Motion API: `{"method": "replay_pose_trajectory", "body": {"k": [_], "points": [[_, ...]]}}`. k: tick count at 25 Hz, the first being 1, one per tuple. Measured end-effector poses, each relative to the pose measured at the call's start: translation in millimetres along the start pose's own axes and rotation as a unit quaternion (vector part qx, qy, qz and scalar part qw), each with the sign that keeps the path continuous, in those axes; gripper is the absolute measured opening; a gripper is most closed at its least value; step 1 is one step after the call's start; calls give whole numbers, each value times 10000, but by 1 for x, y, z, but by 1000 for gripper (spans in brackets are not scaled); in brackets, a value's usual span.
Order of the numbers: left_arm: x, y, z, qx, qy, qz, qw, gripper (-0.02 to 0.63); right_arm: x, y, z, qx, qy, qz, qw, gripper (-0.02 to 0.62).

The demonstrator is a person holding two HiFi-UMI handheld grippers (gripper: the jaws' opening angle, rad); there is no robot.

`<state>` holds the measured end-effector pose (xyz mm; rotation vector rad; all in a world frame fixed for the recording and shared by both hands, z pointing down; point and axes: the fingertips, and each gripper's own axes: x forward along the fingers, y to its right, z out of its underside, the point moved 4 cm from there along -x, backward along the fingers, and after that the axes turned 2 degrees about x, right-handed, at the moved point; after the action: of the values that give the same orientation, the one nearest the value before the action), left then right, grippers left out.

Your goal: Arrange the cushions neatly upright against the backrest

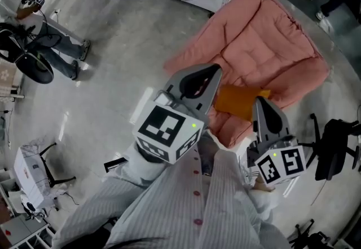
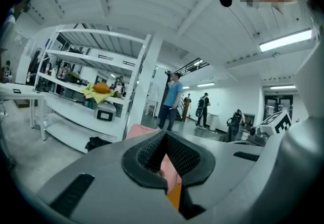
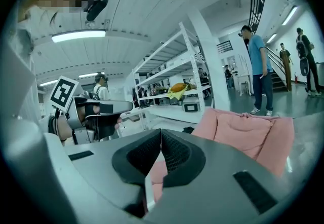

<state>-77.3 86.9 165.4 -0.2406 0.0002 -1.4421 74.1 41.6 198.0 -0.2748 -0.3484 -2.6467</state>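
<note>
Head view: the left gripper [image 1: 216, 69] and the right gripper [image 1: 259, 101] hang side by side over the near edge of a pink padded sofa [image 1: 265, 39]. An orange cushion [image 1: 240, 101] lies flat on its seat, showing between them.

Left gripper view: the jaws are clenched together, holding nothing.

Right gripper view: the jaws are likewise pressed together and empty, with the sofa ahead to the right.
</note>
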Motion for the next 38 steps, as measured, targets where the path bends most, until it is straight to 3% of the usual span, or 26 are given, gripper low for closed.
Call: {"method": "replay_pose_trajectory", "body": {"k": [8, 20, 28, 38], "points": [[57, -3, -22, 174, -101, 725, 9972, 11, 5, 30, -11, 209, 45, 665, 9976, 14], [158, -38, -36, 322, -456, 1907, 9801, 11, 57, 86, -32, 580, 188, 1889, 9801, 14], [190, -62, -25, 276, -759, 2295, 9700, 11, 75, 106, -28, 656, 49, 2507, 9658, 14], [209, -55, 33, 53, -1478, 2437, 9585, 11, 64, 135, 5, 840, -440, 2875, 9531, 14]]}}
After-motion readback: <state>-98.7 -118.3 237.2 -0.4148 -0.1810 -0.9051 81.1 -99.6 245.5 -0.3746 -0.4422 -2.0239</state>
